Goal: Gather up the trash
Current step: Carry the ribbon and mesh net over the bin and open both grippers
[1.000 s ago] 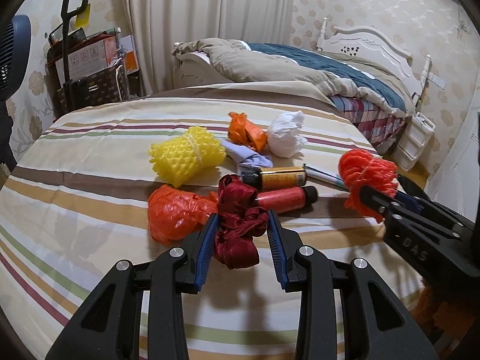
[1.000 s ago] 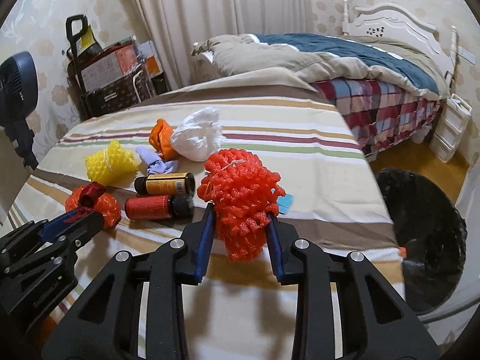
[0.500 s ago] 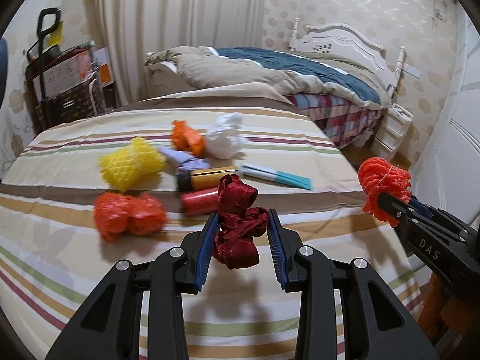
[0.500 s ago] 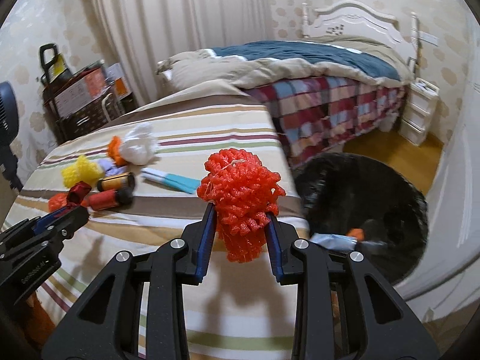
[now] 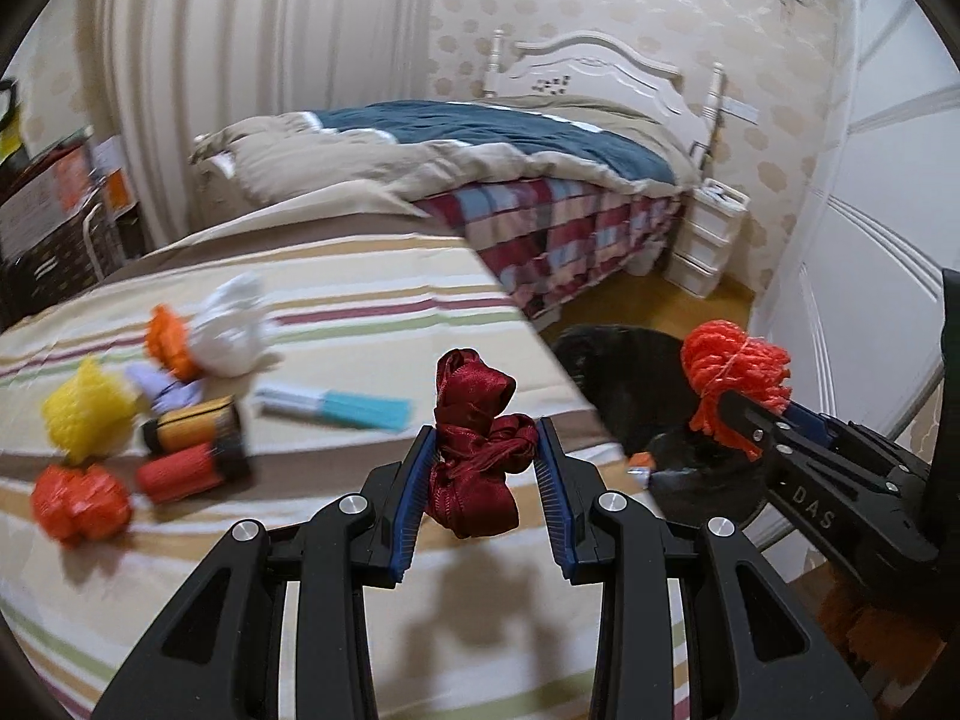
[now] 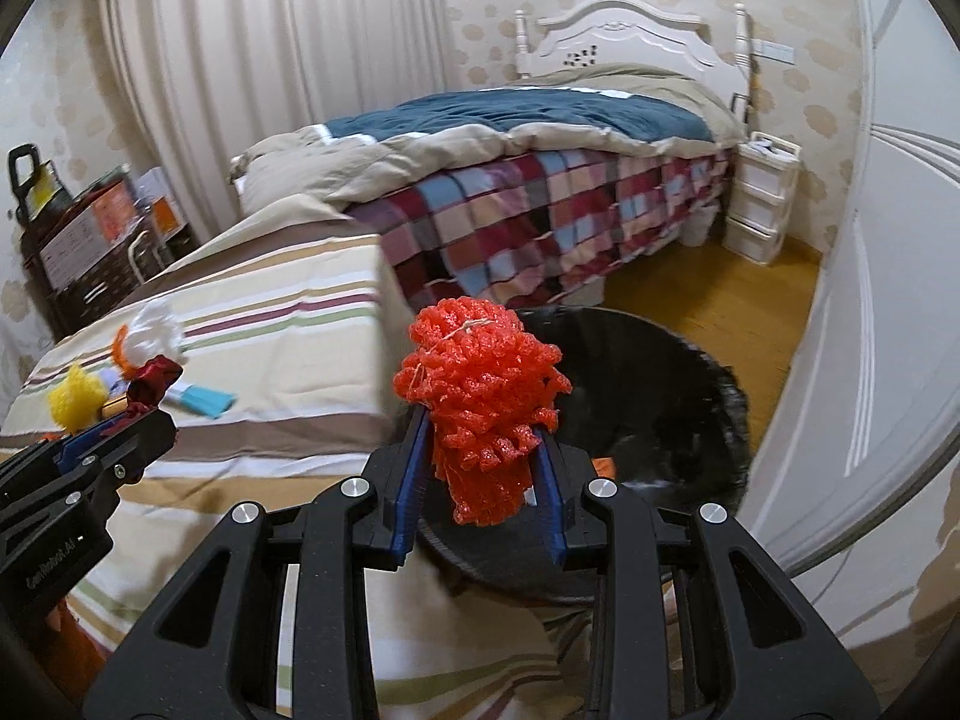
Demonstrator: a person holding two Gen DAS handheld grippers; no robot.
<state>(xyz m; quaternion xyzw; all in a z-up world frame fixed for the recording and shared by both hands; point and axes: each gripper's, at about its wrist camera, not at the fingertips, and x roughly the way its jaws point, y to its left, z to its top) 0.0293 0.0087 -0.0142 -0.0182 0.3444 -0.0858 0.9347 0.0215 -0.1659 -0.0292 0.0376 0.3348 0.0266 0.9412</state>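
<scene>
Between the blue pads of the left claw (image 5: 485, 468) sits a dark red ribbon bundle (image 5: 477, 444), pinched from both sides with its crumpled loops rising above the fingertips; the jaws stand narrow, closed on the fabric. Below it lies the striped table (image 5: 360, 300), near its edge. At about three o'clock in the left wrist view the right claw (image 5: 741, 420) reaches in, clamped on an orange-red foam net (image 5: 735, 369). From the right wrist view the same foam net (image 6: 480, 408) fills the narrow gap between that claw's pads, held over the black-lined trash bin (image 6: 660, 372), which stands on the wooden floor just beside the table's end, at roughly one o'clock from the net.

Left on the table, toward nine o'clock in the left view, are a yellow foam net (image 5: 87, 411), an orange net ball (image 5: 81, 501), two small bottles (image 5: 192, 450), a white crumpled wad (image 5: 231, 330), an orange scrap (image 5: 168, 339), and a teal-and-white packet (image 5: 336, 408) at about eleven o'clock from the ribbon. All are blurred. A bed (image 5: 480, 150) with a blue and beige cover stands beyond.
</scene>
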